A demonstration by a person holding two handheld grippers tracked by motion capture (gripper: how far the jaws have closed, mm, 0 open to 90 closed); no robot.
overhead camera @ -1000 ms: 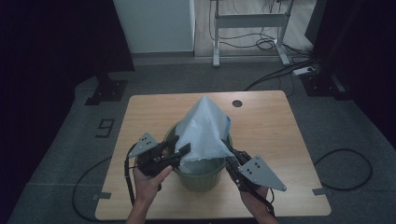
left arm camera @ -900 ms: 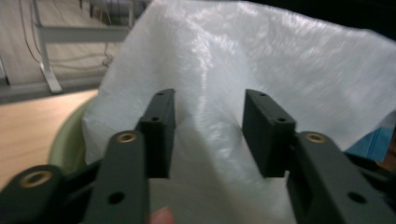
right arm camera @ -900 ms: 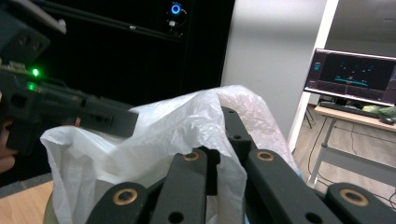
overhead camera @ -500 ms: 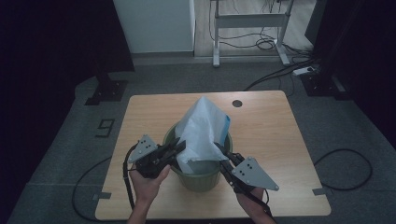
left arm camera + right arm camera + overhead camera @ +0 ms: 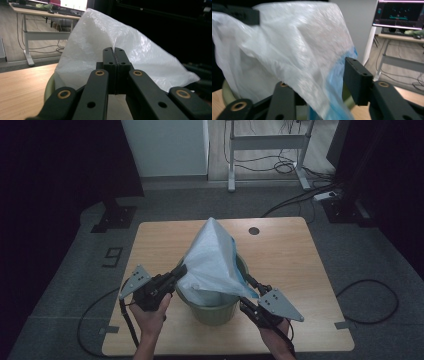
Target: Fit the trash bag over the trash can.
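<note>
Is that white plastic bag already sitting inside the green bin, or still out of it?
Partly in. The bag's bottom sits inside the green bin, but most of it stands up in a peak above the rim, not yet spread over it.

The high view is looking forward and down from above the person's side, taking in the whole table (image 5: 280, 250) and the floor beyond it. The left gripper view is riding close behind the left claw (image 5: 115, 62), facing level across the table at the plastic bag (image 5: 100, 37). The right gripper view is sitting nearer still behind the right claw (image 5: 322, 82), facing the same bag (image 5: 294, 45). All three are sharing the bag (image 5: 212, 260) and the green bin (image 5: 215, 310).
</note>
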